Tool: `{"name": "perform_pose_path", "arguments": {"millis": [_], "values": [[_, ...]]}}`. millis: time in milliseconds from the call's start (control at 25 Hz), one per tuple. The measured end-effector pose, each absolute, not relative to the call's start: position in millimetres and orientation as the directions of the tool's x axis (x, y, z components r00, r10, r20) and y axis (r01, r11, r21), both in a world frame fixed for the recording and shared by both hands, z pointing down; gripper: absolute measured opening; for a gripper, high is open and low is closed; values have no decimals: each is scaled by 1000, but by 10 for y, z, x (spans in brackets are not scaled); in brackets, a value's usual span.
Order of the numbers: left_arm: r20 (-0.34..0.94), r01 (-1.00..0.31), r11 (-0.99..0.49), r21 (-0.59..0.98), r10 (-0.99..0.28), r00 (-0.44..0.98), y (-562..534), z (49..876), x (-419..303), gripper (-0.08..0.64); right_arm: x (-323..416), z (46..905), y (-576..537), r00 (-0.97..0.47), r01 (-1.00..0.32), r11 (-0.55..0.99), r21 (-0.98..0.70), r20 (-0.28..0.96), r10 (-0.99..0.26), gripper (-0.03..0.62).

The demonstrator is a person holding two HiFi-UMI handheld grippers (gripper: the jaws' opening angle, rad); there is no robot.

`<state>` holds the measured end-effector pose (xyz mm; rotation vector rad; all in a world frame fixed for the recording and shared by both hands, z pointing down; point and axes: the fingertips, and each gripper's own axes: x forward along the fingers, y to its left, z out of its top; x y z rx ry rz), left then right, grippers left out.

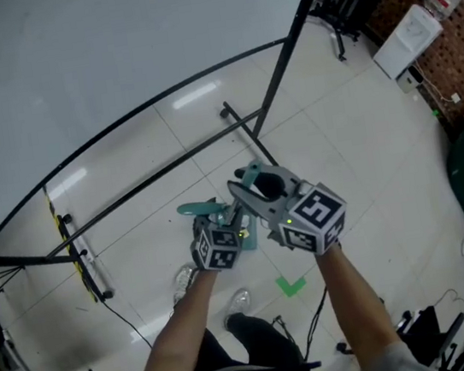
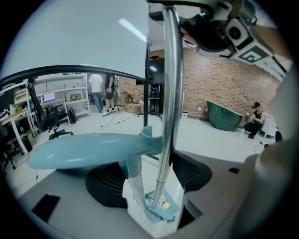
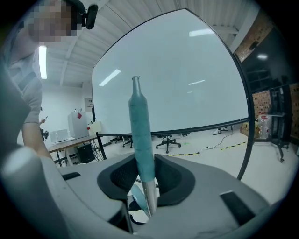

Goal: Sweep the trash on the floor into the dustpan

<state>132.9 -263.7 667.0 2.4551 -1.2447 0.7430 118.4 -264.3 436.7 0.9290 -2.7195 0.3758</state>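
Note:
My left gripper (image 1: 230, 221) (image 2: 154, 179) is closed round two poles at once. The teal dustpan handle (image 2: 88, 149) (image 1: 201, 206) has its stem against the left pad, and the metal broom pole (image 2: 170, 93) lies against the right pad, seated in the handle's clip. Far below, the teal dustpan (image 2: 161, 207) rests on the floor with the brush head and a yellow scrap (image 2: 165, 205) in it. My right gripper (image 1: 258, 187) (image 3: 145, 179) (image 2: 219, 32) is higher on the same pole, shut on the teal broom handle (image 3: 140, 130), which stands upright.
A big white screen in a black frame (image 1: 158, 96) and its floor bars (image 1: 241, 127) stand just ahead. A green tape mark (image 1: 292, 284) is near my feet. A green tub (image 2: 226, 115), an office chair (image 3: 167, 140), cables and people (image 2: 97, 91) are farther off.

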Motion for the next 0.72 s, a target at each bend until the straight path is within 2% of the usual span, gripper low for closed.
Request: {"name": "perform_pose_path", "arguments": {"millis": [400, 520, 720], "values": [[576, -835, -549, 33, -672, 465, -2681, 6676, 1290, 291, 941, 4344, -2638, -814, -563, 808, -174, 289, -504, 98], [579, -850, -525, 42, -680, 449, -2703, 6684, 1244, 249, 861, 4349, -2628, -822, -548, 819, -172, 294, -488, 100], [577, -851, -521, 63, -677, 457, -2710, 6682, 1197, 239, 801, 4353, -2585, -838, -514, 842, -165, 305, -452, 101]]}}
